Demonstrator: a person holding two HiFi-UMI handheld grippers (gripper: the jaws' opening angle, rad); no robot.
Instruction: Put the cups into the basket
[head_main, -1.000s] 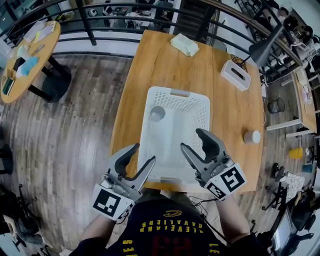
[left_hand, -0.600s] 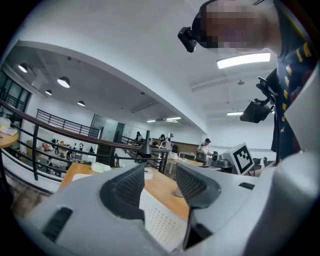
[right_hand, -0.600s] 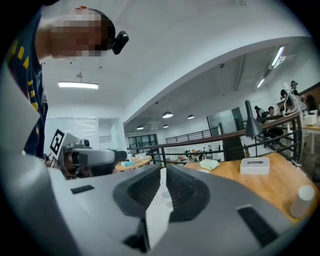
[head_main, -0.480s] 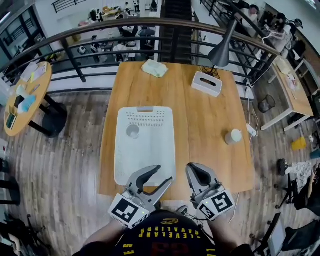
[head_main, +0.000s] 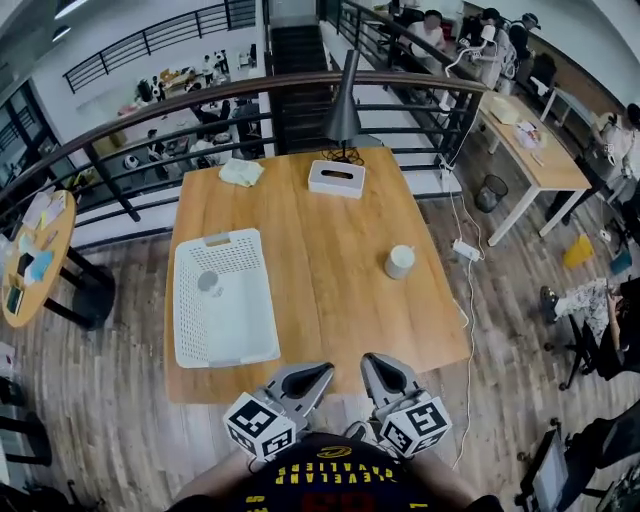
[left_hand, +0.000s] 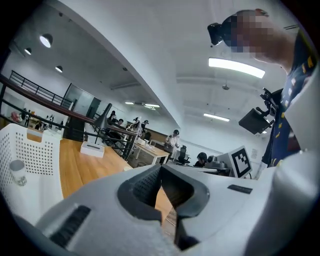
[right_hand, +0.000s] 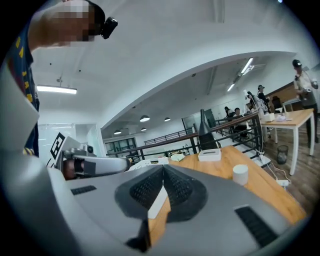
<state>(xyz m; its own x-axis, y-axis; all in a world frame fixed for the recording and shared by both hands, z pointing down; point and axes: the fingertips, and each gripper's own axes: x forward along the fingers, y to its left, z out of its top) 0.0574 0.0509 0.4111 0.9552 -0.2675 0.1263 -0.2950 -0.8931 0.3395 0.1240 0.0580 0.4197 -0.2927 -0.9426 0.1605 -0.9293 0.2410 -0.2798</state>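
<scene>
A white perforated basket lies on the left side of the wooden table, with one pale cup standing inside it. A second white cup stands alone on the table's right side. My left gripper and right gripper hover side by side at the table's near edge, apart from both cups. Both pairs of jaws have just been closing and now meet with nothing between them. The left gripper view shows the basket and its cup; the right gripper view shows the lone cup.
At the table's far edge sit a white tissue box, a crumpled cloth and a dark lamp. A railing runs behind the table. A power strip lies on the floor at the right.
Both grippers have drawn back from over the basket to the table's near edge, and their jaws have shut. The head view has swung, so the basket now sits further left.
</scene>
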